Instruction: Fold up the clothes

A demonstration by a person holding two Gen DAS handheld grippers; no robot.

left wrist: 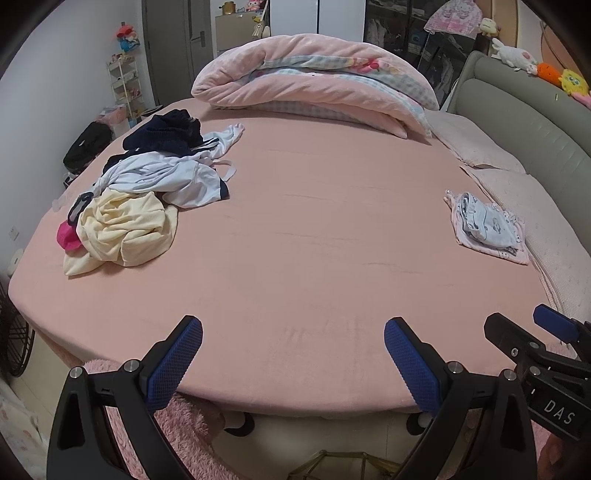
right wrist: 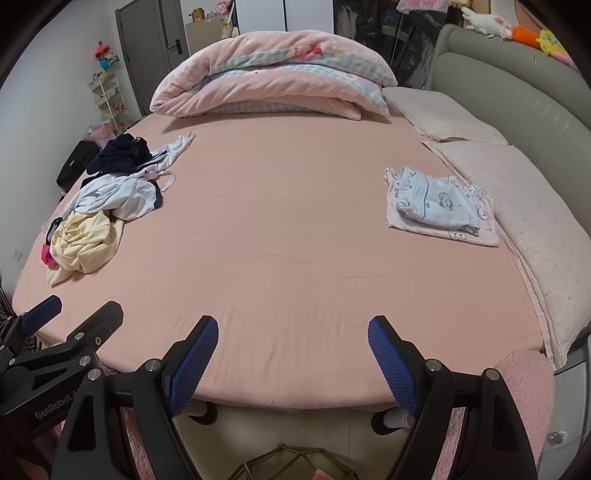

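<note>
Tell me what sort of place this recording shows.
A home bedroom, likely a child's: a large bed with a folded quilt, plush toys on the headboard, and unfolded clothes piled on it.

White letters "DAS" on the black body of the right gripper (left wrist: 535, 332), white "GenRobot" lettering, cut off at its end, on the black body of the left gripper (right wrist: 79, 308)

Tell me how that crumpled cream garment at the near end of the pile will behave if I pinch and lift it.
The cream garment looks soft and deeply creased, so it will probably hang limp. It lies against the white clothes and a pink item, so these may drag along. It likely weighs little.
</note>
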